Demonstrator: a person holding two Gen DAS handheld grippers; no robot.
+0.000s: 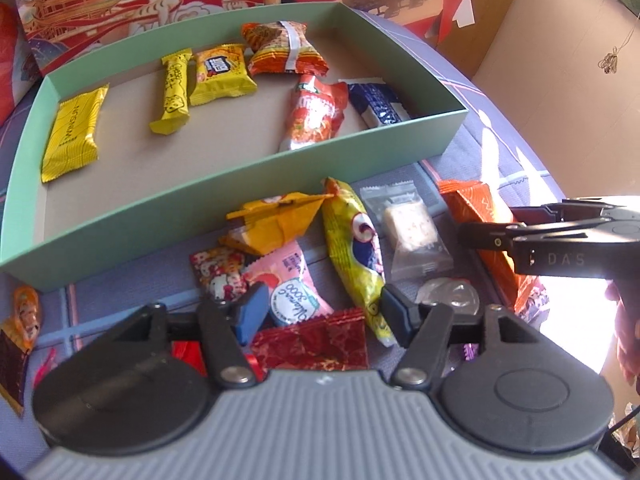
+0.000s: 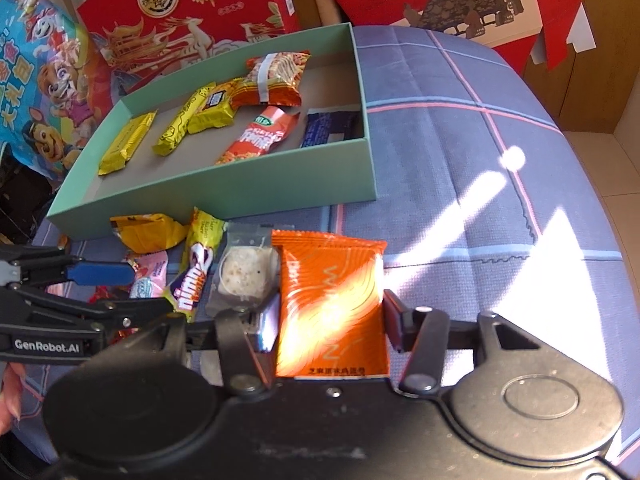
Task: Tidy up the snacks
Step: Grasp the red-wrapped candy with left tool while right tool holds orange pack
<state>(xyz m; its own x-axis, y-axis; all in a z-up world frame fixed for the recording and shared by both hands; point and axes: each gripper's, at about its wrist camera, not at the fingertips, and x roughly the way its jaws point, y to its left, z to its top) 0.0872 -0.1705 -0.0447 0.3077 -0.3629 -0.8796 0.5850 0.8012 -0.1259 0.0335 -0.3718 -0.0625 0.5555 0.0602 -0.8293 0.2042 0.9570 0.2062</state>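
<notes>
Bare floor in green box point(image 1: 256, 184) front-left; loose snack pile point(image 1: 320, 248) crowding near wall.

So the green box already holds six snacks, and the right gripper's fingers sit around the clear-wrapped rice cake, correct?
Not quite. The right wrist view shows the right gripper around the orange snack packet; the clear-wrapped rice cake lies beside it on the cloth. The green box does hold six snacks.

We saw a surface covered in blue-grey cloth with pink and pale-blue check lines point(image 2: 460, 160). On it sat a shallow mint-green cardboard box point(image 2: 224, 204), and just beside its near wall lay loose wrapped snacks point(image 1: 352, 248), touching and overlapping.
</notes>
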